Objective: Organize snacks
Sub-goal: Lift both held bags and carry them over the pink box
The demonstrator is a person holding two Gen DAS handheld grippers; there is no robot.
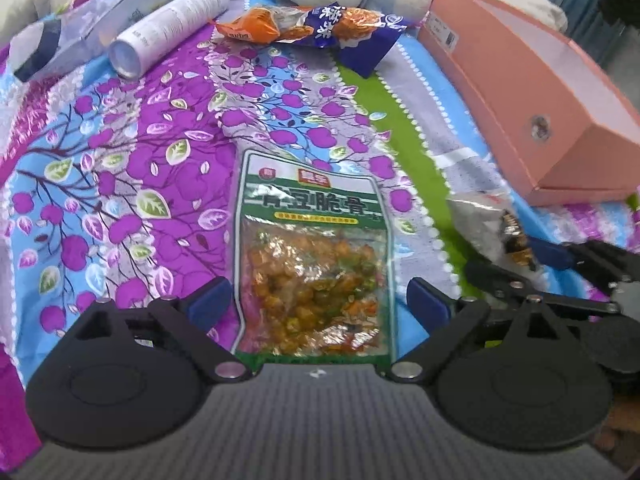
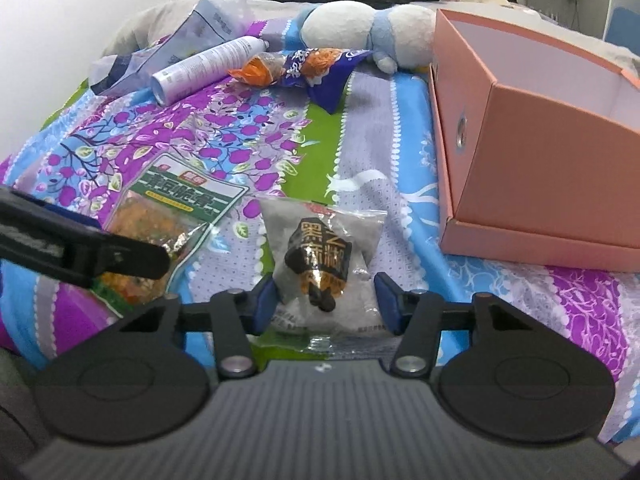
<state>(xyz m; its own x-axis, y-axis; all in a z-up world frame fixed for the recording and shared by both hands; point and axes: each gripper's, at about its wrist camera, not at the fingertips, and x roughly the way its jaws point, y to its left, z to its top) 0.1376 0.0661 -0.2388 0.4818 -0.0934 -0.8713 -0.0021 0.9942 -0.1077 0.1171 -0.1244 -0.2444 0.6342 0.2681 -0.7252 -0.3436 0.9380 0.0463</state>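
Note:
A green snack bag point(image 1: 316, 256) of orange and green pieces lies flat on the floral bedsheet. My left gripper point(image 1: 320, 304) is open, its blue pads on either side of the bag's lower half. A grey sesame packet point(image 2: 324, 268) with a black label lies between the open jaws of my right gripper point(image 2: 326, 300). The green bag also shows in the right wrist view point(image 2: 168, 216), partly behind the left gripper. A purple and orange snack bag point(image 1: 320, 28) lies further back. An open pink box point(image 2: 532, 128) stands at the right.
A white spray can point(image 1: 168, 28) and a clear plastic pouch point(image 1: 80, 28) lie at the back left. A white and blue plush toy point(image 2: 368, 32) sits at the back, next to the pink box point(image 1: 532, 92). Dark clothing is piled behind.

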